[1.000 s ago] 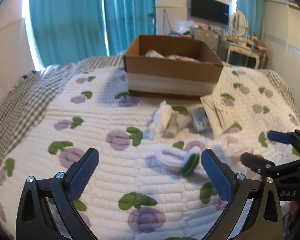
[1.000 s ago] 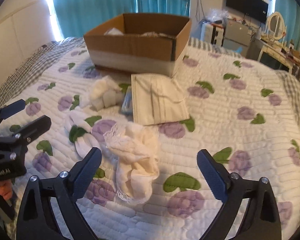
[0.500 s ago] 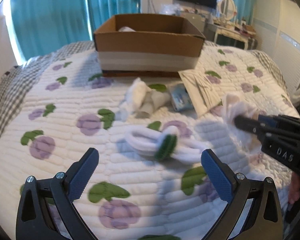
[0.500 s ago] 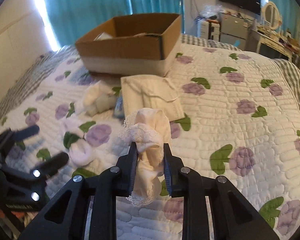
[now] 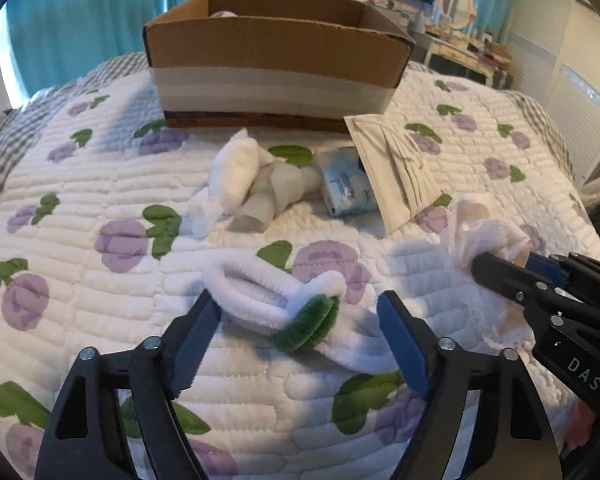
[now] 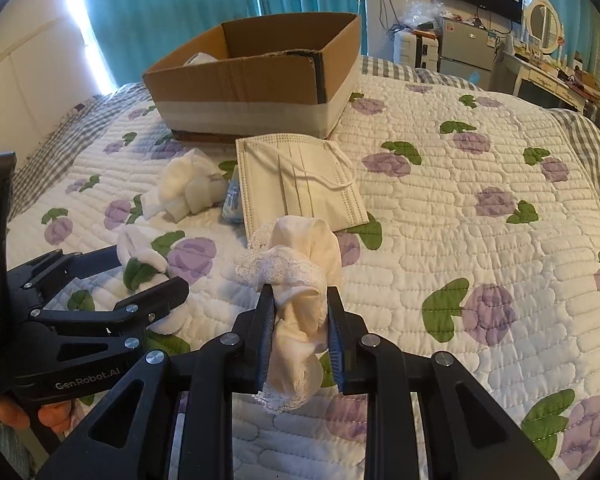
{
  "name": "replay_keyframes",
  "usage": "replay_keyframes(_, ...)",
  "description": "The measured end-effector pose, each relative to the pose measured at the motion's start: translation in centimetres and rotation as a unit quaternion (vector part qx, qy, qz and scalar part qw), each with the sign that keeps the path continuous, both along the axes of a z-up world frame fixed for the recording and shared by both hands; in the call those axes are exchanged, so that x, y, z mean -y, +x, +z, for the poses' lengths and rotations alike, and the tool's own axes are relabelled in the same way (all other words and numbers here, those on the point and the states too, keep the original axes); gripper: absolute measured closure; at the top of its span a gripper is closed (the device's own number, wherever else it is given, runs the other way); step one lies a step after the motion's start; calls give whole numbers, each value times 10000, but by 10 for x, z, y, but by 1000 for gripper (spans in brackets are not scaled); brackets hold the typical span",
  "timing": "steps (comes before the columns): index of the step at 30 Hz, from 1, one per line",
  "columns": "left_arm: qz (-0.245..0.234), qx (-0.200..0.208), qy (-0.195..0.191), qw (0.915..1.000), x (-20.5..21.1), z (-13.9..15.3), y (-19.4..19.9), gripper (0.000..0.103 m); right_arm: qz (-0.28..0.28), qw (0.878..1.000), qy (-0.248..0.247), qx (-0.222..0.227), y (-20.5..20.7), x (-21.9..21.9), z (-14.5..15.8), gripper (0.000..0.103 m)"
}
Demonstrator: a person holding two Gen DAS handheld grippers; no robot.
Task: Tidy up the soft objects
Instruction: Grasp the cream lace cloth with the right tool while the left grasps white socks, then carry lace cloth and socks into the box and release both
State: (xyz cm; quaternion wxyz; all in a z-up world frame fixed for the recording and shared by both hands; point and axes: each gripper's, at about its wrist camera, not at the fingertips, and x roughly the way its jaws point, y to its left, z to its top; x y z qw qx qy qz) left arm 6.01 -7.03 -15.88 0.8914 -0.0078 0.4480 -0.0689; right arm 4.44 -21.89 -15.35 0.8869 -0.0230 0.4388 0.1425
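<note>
My right gripper point(image 6: 300, 320) is shut on a cream lace-trimmed cloth point(image 6: 300, 264) and holds it above the quilt; the cloth also shows in the left wrist view point(image 5: 480, 228). My left gripper point(image 5: 300, 340) is open, its fingers on either side of a white fuzzy sock bundle with a green band point(image 5: 284, 300), which also shows in the right wrist view point(image 6: 140, 256). An open cardboard box point(image 5: 276, 68) stands at the far side of the bed, some white items inside.
On the floral quilt point(image 6: 480, 240) lie a knotted white sock bundle point(image 5: 252, 184), a blue tissue pack point(image 5: 346, 188) and a pale face mask point(image 6: 300, 176), all in front of the box point(image 6: 256, 80). Curtains, a television and a dresser stand behind.
My right gripper closed on the cream cloth and lifted it. My left gripper moved forward and lower to straddle the white fuzzy bundle, its fingers narrowing.
</note>
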Motion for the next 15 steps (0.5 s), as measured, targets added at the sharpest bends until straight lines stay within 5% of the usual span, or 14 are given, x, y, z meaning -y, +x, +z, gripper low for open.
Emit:
replay_keyframes(1, -9, 52, 9, 10000, -1, 1, -2, 45, 9, 10000, -16, 12, 0, -1, 0, 80)
replay_keyframes(7, -161, 95, -119, 9998, -6, 7, -13, 67, -7, 10000, -27, 45, -3, -1, 1, 80)
replay_keyframes(15, -275, 261, -45, 9993, -4, 28, -34, 72, -27, 9995, -67, 309, -25, -4, 21, 80)
